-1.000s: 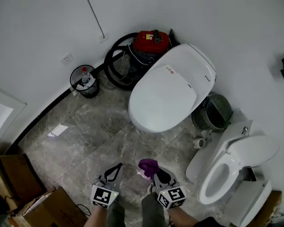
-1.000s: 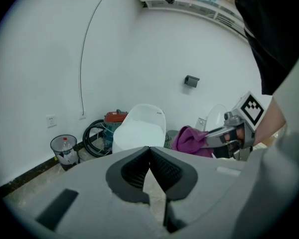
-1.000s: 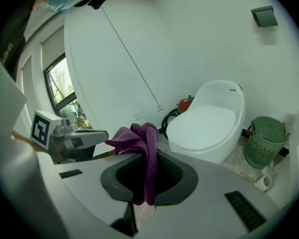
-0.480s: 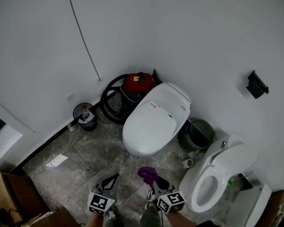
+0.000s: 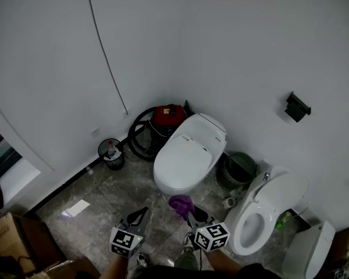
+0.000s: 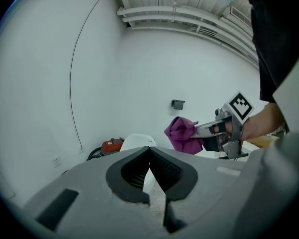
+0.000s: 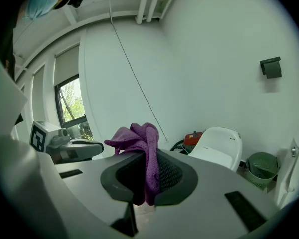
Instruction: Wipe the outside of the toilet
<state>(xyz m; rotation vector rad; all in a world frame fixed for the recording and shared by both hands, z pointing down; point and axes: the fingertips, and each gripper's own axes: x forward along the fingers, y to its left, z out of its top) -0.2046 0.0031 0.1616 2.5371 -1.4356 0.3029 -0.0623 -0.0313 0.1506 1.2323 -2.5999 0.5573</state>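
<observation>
A white toilet with its lid down stands against the far wall; it also shows in the left gripper view as the toilet and in the right gripper view as the toilet. My right gripper is shut on a purple cloth, held low in front of that toilet and apart from it. The cloth bunches up over the jaws of the right gripper. My left gripper sits beside it, left gripper jaws shut on nothing. The cloth is also seen from the left.
A second toilet with its lid raised stands at the right. A red vacuum with a black hose, a small black bin and a green bin flank the closed toilet. Cardboard boxes lie at bottom left.
The head view has tilted up and back, so the toilets look smaller and more wall shows. Both grippers stay low in front, the right one still holding the cloth.
</observation>
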